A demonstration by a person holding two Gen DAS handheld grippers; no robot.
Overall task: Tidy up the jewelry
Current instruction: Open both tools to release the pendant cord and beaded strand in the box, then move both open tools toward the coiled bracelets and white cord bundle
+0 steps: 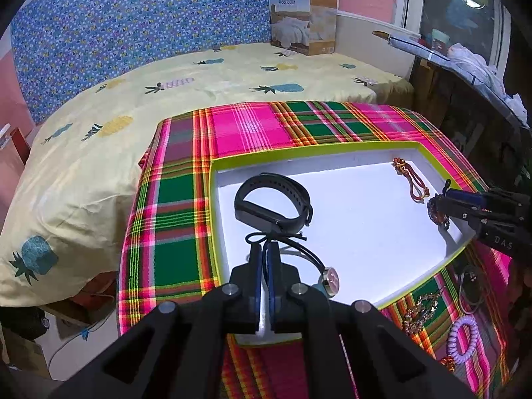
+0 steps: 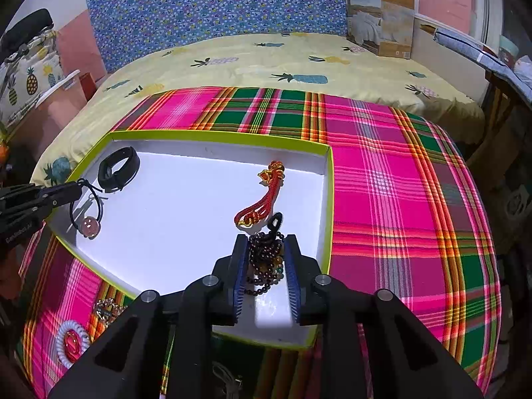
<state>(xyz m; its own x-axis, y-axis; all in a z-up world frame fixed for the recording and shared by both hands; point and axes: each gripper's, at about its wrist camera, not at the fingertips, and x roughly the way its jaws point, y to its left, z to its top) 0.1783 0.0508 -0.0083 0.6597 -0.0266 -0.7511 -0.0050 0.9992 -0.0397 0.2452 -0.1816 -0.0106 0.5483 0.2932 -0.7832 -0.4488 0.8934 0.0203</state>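
Both jaws are nearly together on my left gripper [image 1: 265,249], pinching the thin black elastic cord of a hair tie [image 1: 301,249] whose round pinkish glass-like bead hangs low and right of the fingers, over the near left part of the tray. On my right gripper [image 2: 265,249] the ribbed blue pads [image 2: 240,272] stand a little apart, pressed against a bunched strand of small dark glossy beads, a beaded bracelet [image 2: 266,256] with a few amber and green beads and a black knotted loop sticking up above it; this sits at lower centre of the right wrist view, over the near right part of the tray.

Inside the shallow tray [image 2: 206,136], which has a smooth white floor and a lime-green rim, a matte black rubbery fitness band [image 1: 272,199] lies curled in an oval towards the far left corner. A red braided cord charm [image 2: 262,196] with gold fittings lies towards the far right side, just beyond the beads.

Under the tray is a woven plaid cloth [image 2: 382,166] in pink, green and orange. On it, at lower left of the right wrist view, lie a coiled spiral hair tie [image 2: 71,342] and a glittery gold chain piece [image 2: 106,311], both outside the tray. Behind is a pale yellow pineapple-print bedsheet [image 1: 99,153].
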